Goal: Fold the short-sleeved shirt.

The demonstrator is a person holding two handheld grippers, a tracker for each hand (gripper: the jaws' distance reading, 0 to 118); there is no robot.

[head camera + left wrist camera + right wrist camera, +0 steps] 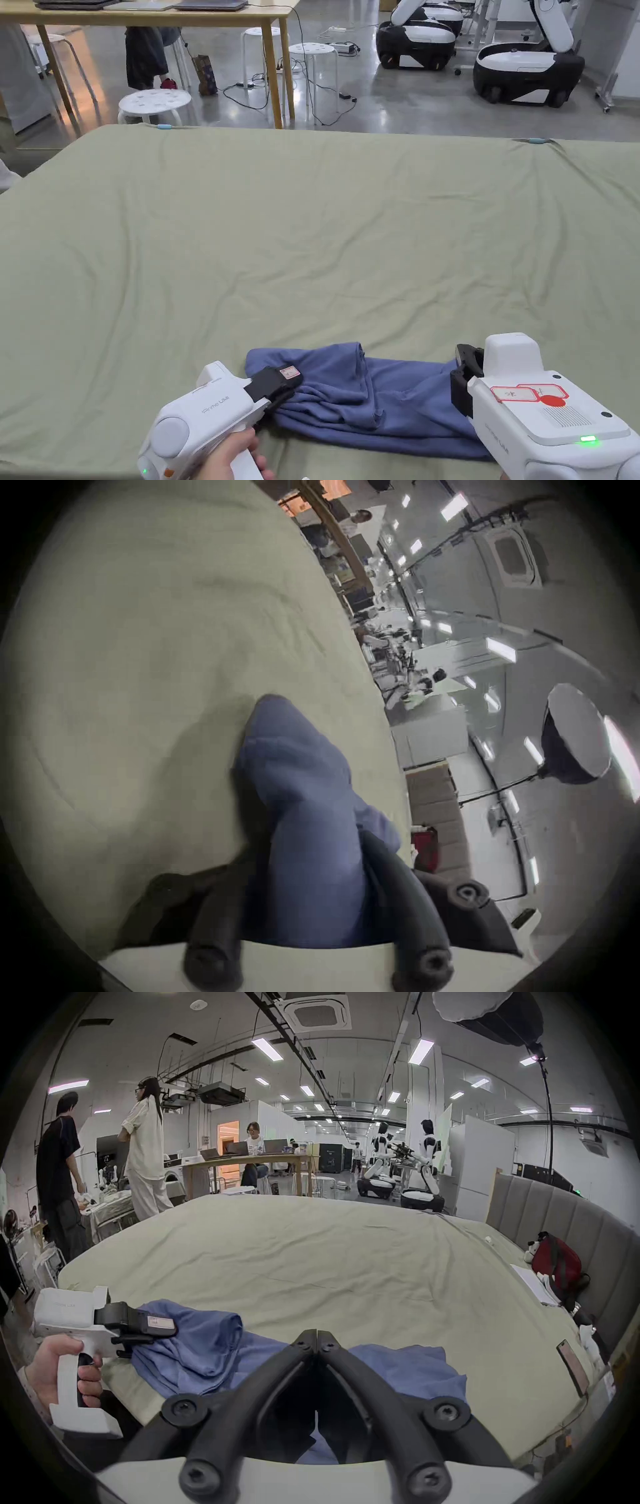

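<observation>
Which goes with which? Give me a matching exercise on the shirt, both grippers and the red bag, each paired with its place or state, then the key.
Things:
1. blue shirt
2. left gripper
3. right gripper
4. red bag

Places or states:
A. jaw tips meeting, at the shirt's right end
B. leaning against the grey headboard
C. bunched up near the front edge of the green sheet
D. cloth gathered between its jaws, at the shirt's left end

Pairs: 1-C, 2-D, 3-A, 4-B
</observation>
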